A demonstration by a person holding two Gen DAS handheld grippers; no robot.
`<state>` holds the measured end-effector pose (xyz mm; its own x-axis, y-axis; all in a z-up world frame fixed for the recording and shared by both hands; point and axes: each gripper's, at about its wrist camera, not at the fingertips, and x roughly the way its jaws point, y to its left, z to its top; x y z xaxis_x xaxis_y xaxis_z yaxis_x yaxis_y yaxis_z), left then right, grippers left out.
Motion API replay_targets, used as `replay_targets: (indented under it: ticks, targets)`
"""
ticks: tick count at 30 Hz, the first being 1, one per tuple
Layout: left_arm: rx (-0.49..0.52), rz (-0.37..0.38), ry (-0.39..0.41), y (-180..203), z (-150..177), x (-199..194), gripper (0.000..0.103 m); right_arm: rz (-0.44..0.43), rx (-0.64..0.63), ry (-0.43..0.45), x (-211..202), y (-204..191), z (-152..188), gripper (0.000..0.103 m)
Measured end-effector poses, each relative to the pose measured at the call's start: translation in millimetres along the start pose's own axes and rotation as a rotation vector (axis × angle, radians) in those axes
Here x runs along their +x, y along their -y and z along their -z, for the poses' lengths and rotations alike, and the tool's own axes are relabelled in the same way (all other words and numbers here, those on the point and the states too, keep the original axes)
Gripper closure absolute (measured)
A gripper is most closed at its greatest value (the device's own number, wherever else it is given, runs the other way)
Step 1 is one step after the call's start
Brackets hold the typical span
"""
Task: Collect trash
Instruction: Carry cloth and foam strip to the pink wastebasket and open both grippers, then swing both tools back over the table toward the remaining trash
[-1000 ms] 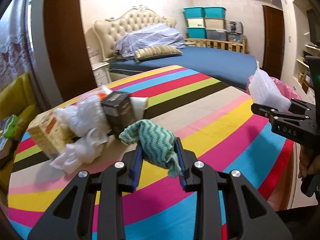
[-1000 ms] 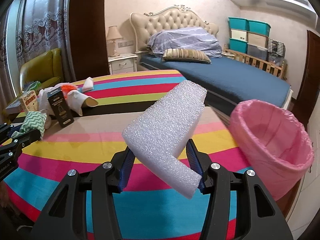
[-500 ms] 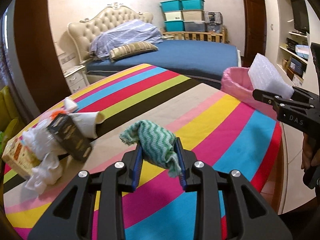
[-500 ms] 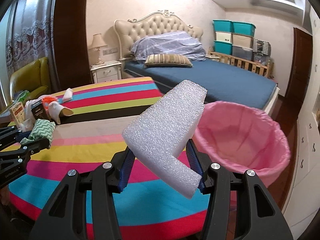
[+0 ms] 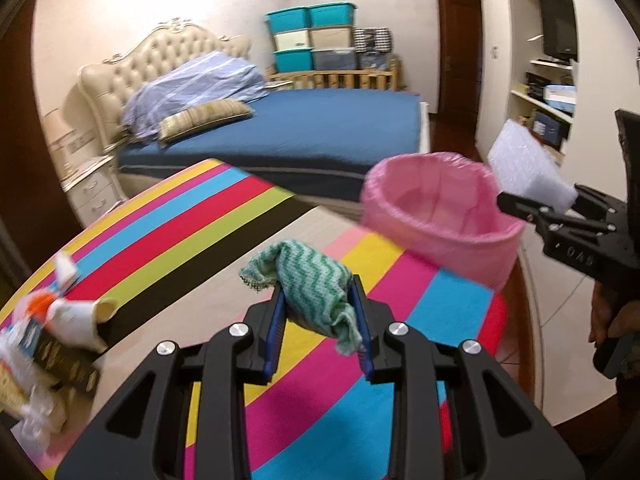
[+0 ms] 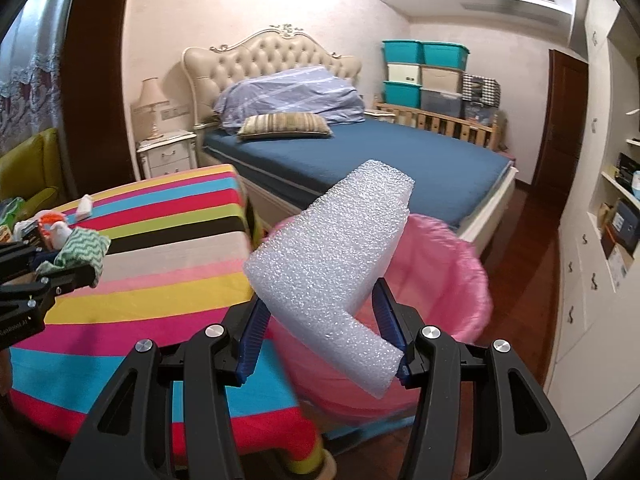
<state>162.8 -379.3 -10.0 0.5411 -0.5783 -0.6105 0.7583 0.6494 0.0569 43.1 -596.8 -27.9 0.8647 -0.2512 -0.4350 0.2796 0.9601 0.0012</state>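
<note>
While the left gripper [image 5: 318, 300] clamps a crumpled green-and-white zigzag cloth [image 5: 310, 284] above the striped desk [image 5: 180, 236], the right gripper [image 6: 326, 320] squeezes a white, bubbly L-shaped foam piece [image 6: 336, 268] in front of the pink-lined bin [image 6: 452, 264], which stands beside the desk edge.

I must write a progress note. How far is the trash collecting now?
Done: nothing visible inside the pink-lined bin yet. In hand: the left gripper grips a green cloth, and the right gripper grips a white foam piece in front of the bin. Left: wrappers and a dark box lie on the striped table.
</note>
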Motion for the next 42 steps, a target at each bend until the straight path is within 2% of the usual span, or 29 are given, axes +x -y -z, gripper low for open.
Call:
replay_targets:
  ticks: [7, 13, 21, 24, 25, 26, 27, 28, 29, 31, 32, 34, 36, 42]
  targets:
    - [0.031, 0.134, 0.023, 36, -30, 26, 0.074, 0.012, 0.016, -0.021, 10, 32, -3, 0.053]
    - [0.063, 0.163, 0.027, 63, -64, 58, 0.073, 0.019, 0.015, -0.052, 27, 47, -5, 0.053]
    - [0.074, 0.158, 0.034, 92, -105, 105, 0.072, 0.027, -0.007, -0.09, 55, 58, -9, 0.053]
    - [0.065, 0.172, 0.024, 98, -114, 120, 0.068, 0.01, -0.012, -0.101, 64, 60, -9, 0.052]
    - [0.055, 0.196, 0.01, 101, -118, 130, 0.062, 0.009, -0.017, -0.108, 67, 60, -9, 0.05]
    - [0.053, 0.201, 0.001, 102, -120, 135, 0.057, 0.008, -0.028, -0.121, 71, 59, -8, 0.04]
    - [0.052, 0.185, -0.001, 105, -121, 140, 0.047, 0.015, -0.033, -0.122, 73, 59, -7, 0.034]
    - [0.05, 0.16, 0.004, 105, -121, 142, 0.037, 0.024, -0.036, -0.117, 72, 59, -5, 0.022]
    - [0.046, 0.154, 0.011, 104, -121, 143, 0.033, 0.026, -0.039, -0.115, 70, 59, -4, 0.019]
    - [0.044, 0.144, 0.024, 102, -117, 140, 0.023, 0.027, -0.045, -0.112, 66, 58, 0, 0.019]
    - [0.049, 0.127, 0.027, 98, -115, 137, 0.021, 0.033, -0.046, -0.11, 63, 59, 2, 0.019]
    - [0.065, 0.091, 0.038, 92, -107, 128, 0.011, 0.052, -0.047, -0.109, 56, 59, 6, 0.019]
    - [0.07, 0.067, 0.047, 85, -98, 117, 0.005, 0.052, -0.032, -0.099, 48, 61, 8, 0.019]
    - [0.061, 0.005, 0.015, 52, -51, 82, 0.005, 0.009, 0.028, -0.076, 31, 51, 15, 0.018]
